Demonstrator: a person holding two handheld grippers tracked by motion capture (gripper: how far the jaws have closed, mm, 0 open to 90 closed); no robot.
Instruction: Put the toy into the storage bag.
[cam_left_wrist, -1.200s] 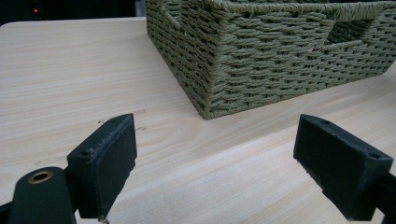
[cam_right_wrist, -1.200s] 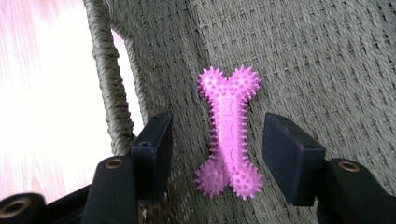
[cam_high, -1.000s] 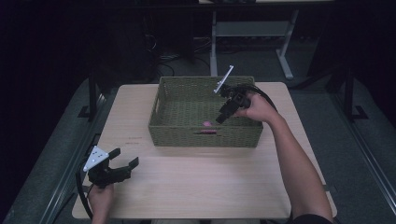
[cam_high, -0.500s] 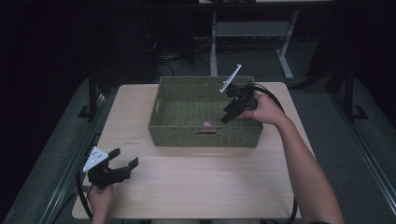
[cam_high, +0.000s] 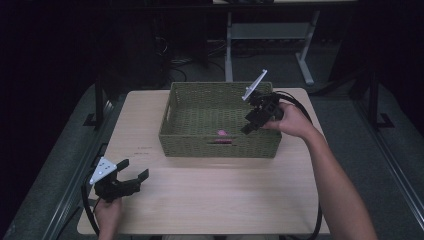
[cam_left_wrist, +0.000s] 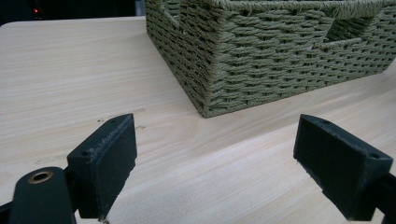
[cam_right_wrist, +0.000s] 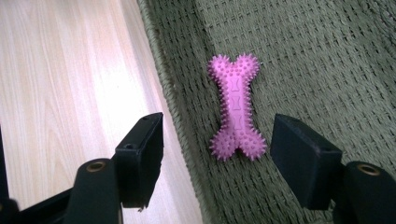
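Note:
A pink spiked bone-shaped toy (cam_right_wrist: 236, 108) lies flat on the floor of a green woven basket (cam_high: 179, 102), close to its near wall; in the high view the toy (cam_high: 221, 133) is a small pink spot. My right gripper (cam_high: 248, 123) hangs above the basket's right side, apart from the toy (cam_right_wrist: 236, 108). Its jaws have just been opening and stand open with nothing between them. My left gripper (cam_high: 136, 172) rests low over the table's near left corner, open and empty, facing the basket's corner (cam_left_wrist: 219, 70).
The basket sits at the middle back of a light wooden table (cam_high: 215, 195). A grey desk frame (cam_high: 260, 30) and cables stand on the dark floor behind. A cable (cam_high: 300, 107) trails from the right gripper.
My right gripper has risen and drawn back to the right over the basket, and its jaws have widened. The pink toy stays on the basket floor. The left gripper has not moved.

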